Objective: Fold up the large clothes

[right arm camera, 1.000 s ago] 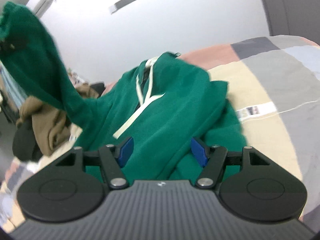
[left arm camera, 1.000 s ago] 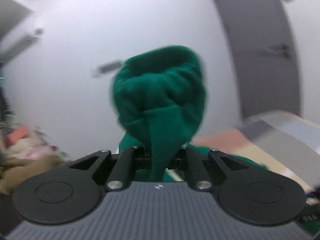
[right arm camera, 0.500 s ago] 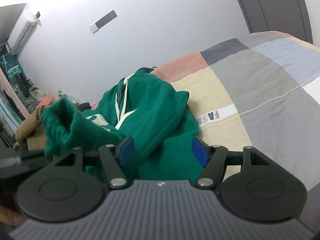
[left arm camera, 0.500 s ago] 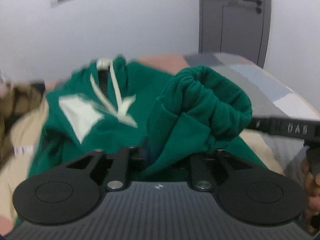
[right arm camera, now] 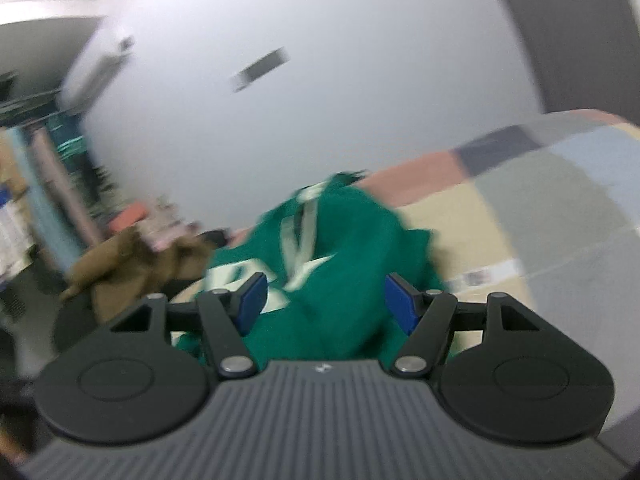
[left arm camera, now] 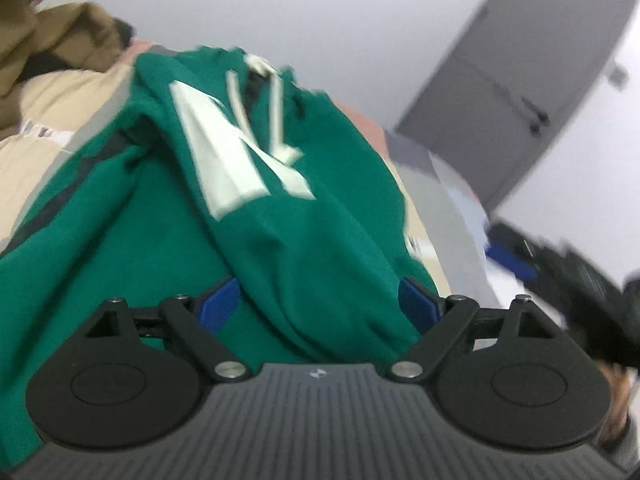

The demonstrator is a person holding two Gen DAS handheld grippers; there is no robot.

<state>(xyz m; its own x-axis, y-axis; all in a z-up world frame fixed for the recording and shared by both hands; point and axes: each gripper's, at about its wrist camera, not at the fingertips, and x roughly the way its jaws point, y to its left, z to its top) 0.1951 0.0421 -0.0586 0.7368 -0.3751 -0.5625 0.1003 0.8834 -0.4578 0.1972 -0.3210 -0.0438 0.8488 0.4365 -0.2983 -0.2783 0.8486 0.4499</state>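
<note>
A bed [right arm camera: 560, 208] covered in a patchwork of beige, grey, pink and pale blue blocks fills the lower part of both views, under a white wall. A grey door [left arm camera: 516, 92] stands at the far right of the left wrist view. The green hoodie [left arm camera: 248, 216] lies crumpled on the bed, its white lettering and drawstrings facing up. A brown garment [right arm camera: 132, 260] is heaped past the hoodie's left edge. The left gripper [left arm camera: 320, 300] sits low over the hoodie; its jaws have just been opening and now stand wide, a fold of green cloth between the blue fingers [left arm camera: 220, 300] but not pinched. The right gripper [right arm camera: 324, 300] is held open and empty above the hoodie.
</note>
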